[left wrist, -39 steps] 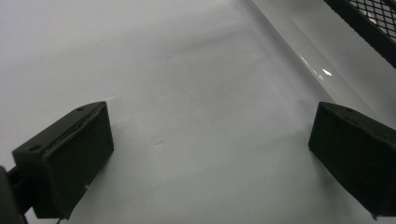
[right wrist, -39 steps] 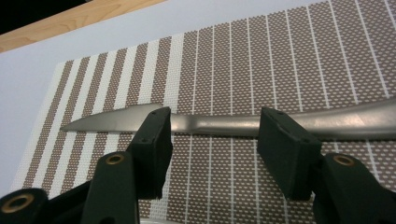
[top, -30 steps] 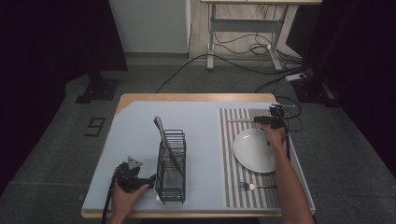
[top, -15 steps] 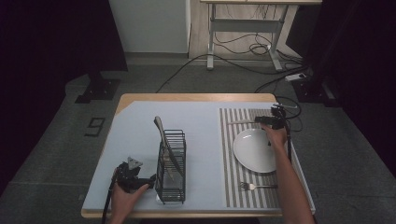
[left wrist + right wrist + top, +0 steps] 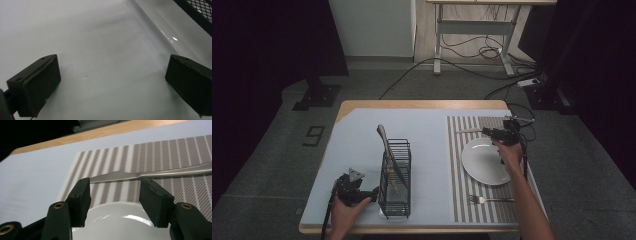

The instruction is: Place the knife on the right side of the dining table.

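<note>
Right gripper (image 5: 490, 132), right of centre: jaws parted, holding nothing, lifted off since a second ago. Knife (image 5: 150, 173) lies flat on striped placemat (image 5: 112, 160) above plate (image 5: 484, 161); placing judged complete. Left gripper (image 5: 371, 191), lower left: jaws wide, empty, beside rack (image 5: 395, 177).

Wooden table (image 5: 422, 104) under a pale blue cover (image 5: 427, 130) — striped placemat (image 5: 462, 200) at three o'clock, wire rack (image 5: 395, 172) at seven.

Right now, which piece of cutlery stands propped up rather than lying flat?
The knife in the wire rack: it leans upright, handle up. The knife beyond the plate and the fork lie flat on the striped mat.
</note>
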Action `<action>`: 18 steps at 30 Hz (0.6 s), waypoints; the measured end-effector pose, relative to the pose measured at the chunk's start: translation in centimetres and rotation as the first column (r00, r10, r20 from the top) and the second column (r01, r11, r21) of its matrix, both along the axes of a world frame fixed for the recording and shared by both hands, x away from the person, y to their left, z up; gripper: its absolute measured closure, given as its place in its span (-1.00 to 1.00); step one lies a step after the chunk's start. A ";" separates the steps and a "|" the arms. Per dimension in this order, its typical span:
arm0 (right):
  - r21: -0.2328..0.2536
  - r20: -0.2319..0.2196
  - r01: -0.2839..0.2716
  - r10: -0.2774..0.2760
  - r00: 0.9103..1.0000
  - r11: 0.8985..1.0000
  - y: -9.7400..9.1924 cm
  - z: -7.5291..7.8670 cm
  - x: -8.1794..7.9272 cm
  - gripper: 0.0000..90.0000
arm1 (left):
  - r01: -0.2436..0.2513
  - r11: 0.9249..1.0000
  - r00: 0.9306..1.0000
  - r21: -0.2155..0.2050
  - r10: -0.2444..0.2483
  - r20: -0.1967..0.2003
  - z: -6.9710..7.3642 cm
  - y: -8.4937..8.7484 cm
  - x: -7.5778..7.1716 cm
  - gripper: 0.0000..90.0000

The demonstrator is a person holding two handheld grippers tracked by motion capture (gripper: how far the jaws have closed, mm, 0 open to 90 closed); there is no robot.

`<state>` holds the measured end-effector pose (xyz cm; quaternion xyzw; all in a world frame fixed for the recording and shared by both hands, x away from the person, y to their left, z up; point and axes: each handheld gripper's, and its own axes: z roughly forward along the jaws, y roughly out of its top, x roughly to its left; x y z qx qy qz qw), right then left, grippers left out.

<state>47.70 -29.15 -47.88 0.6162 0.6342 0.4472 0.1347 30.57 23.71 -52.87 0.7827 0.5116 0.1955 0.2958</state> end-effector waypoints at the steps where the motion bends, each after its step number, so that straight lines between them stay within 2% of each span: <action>1: 0.003 0.014 -0.012 0.012 1.000 1.000 0.1 0.2 -0.6 -0.06 | 0.001 1.000 1.000 0.002 -0.001 -0.001 0.0 0.0 0.0 -1.00; 5: 0.015 0.056 -0.066 0.065 0.996 0.998 0.8 0.7 -3.1 -0.07 | 0.000 1.000 1.000 0.001 0.000 -0.002 0.0 0.0 0.0 -1.00; 10: 0.021 0.105 -0.135 0.132 0.986 0.991 2.2 0.8 -6.5 -0.10 | -0.002 1.000 1.000 -0.002 0.002 0.000 0.0 0.0 0.0 -1.00; 14: 0.024 0.142 -0.203 0.197 0.970 0.979 3.7 0.3 -9.5 -0.13 | -0.002 1.000 1.000 -0.002 0.002 0.000 0.0 0.0 0.0 -1.00; 18: 0.003 0.153 -0.256 0.253 0.955 0.967 5.2 -0.1 -11.5 -0.15 | -0.002 1.000 1.000 -0.002 0.002 0.000 0.0 0.0 0.0 -1.00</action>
